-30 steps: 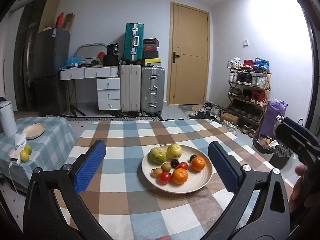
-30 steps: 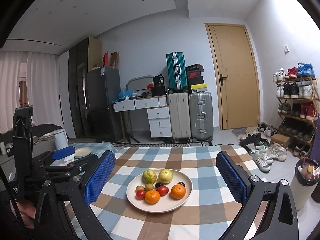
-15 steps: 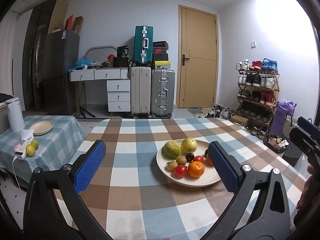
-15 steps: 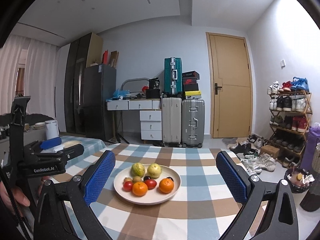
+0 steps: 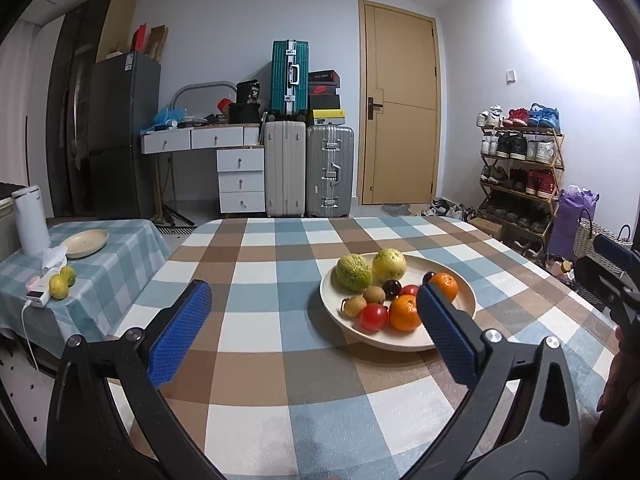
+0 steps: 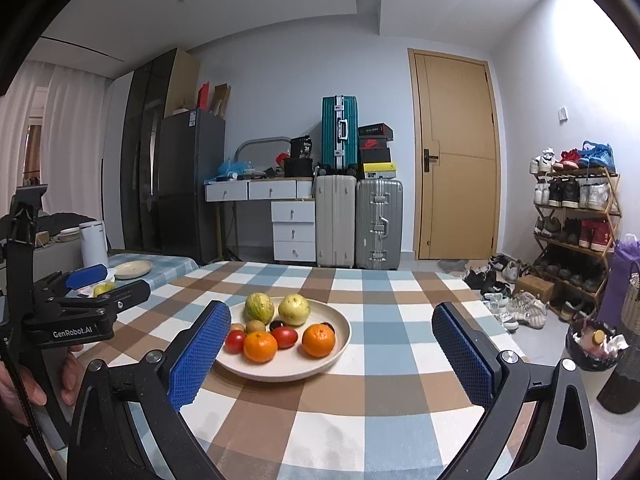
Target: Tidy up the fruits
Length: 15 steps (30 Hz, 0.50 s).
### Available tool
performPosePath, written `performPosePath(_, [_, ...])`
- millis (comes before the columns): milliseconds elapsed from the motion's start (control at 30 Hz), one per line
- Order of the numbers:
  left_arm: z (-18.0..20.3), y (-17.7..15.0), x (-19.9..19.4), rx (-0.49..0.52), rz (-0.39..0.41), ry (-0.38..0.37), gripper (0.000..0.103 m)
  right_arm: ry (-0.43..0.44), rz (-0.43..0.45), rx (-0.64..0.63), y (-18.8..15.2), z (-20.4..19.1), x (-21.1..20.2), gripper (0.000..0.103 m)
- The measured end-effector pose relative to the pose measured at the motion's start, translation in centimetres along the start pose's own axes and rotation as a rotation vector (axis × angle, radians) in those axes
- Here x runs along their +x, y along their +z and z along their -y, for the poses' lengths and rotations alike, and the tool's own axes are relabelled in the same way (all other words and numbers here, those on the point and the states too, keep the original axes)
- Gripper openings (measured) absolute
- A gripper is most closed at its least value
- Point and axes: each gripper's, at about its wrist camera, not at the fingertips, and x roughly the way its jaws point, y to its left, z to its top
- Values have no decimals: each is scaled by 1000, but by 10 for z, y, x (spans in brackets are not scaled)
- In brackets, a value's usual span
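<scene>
A cream plate (image 5: 464, 312) (image 6: 340, 344) on the checked table holds two green guavas (image 5: 353, 273) (image 6: 259, 307), two oranges (image 5: 405, 313) (image 6: 318, 339), red tomatoes (image 5: 373, 317) (image 6: 285, 337), small brown fruits and a dark one. My left gripper (image 5: 316, 328) is open and empty, hovering over the table left of the plate; its right pad overlaps the plate's near rim. My right gripper (image 6: 332, 352) is open and empty, hovering just in front of the plate. A second, empty cream plate (image 5: 85, 242) (image 6: 133, 269) and two yellow-green fruits (image 5: 62, 282) lie on the side table.
The side table (image 5: 112, 276) at left also carries a white kettle (image 5: 30, 220), a tissue and a pink device with a cable. Suitcases (image 5: 308, 172), drawers and a door stand behind. A shoe rack (image 6: 576, 224), bags and a bin (image 6: 596, 344) line the right.
Both grippers swung sideways: the plate slid right in the left wrist view and left in the right wrist view. The right gripper also drew nearer the plate. Both stayed open.
</scene>
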Motion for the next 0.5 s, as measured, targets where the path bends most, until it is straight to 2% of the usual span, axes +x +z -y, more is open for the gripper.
performPosePath(233, [4,-7,15,8,-18,-20,102,20,-27,-10,-2,-4,6,103])
performPosePath(333, [5,-9,22,10,-26,-19,102,27,-122,8,-6,-1,22,103])
performPosePath(500, [9,-10,30,24,-12,-19,102,33,-100,-12,-8,-5,20,103])
